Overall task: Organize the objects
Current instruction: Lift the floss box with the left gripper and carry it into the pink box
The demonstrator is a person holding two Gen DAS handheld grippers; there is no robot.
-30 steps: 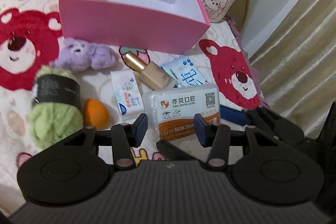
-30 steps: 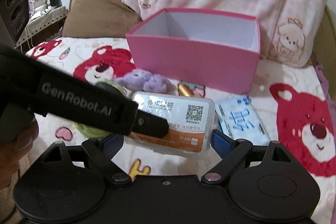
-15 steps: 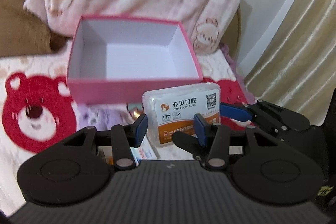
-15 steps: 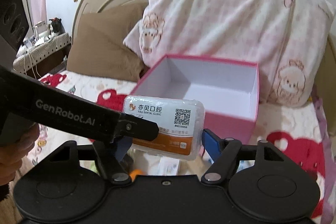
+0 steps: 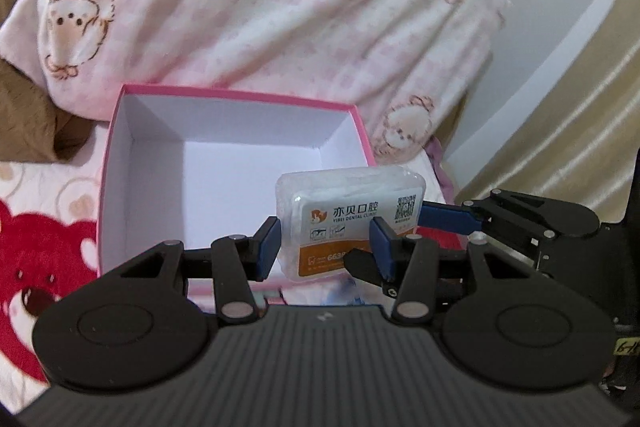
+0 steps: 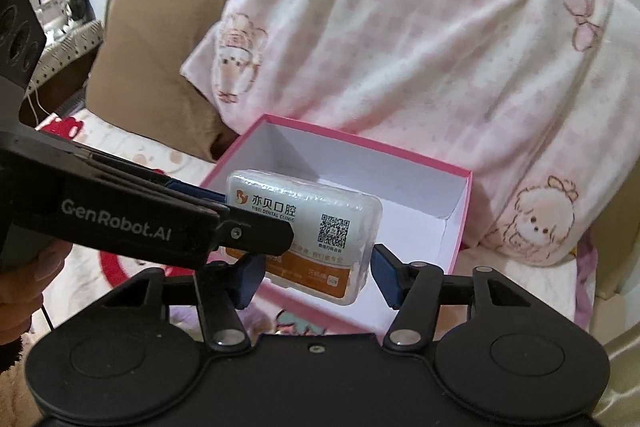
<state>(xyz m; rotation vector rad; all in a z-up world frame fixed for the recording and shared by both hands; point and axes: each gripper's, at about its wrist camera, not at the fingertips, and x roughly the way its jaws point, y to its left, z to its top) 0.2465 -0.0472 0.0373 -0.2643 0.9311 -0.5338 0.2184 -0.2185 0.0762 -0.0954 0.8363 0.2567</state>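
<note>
The pink box [image 5: 236,171] at ten o'clock stood empty, so nothing was sorted yet. The left gripper [image 5: 326,241] and right gripper [image 6: 316,277] both pinched the dental floss case [image 5: 350,223], held above the box's near rim, unreleased.

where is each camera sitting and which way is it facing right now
Left wrist: on the left gripper, facing along its jaws over the pink box toward the pillow; the right gripper reaches in from the right.
Right wrist: on the right gripper, facing the pink box and pillow; the left gripper and a hand show at left.
Shared: the plastic case, held by both grippers above the box.
</note>
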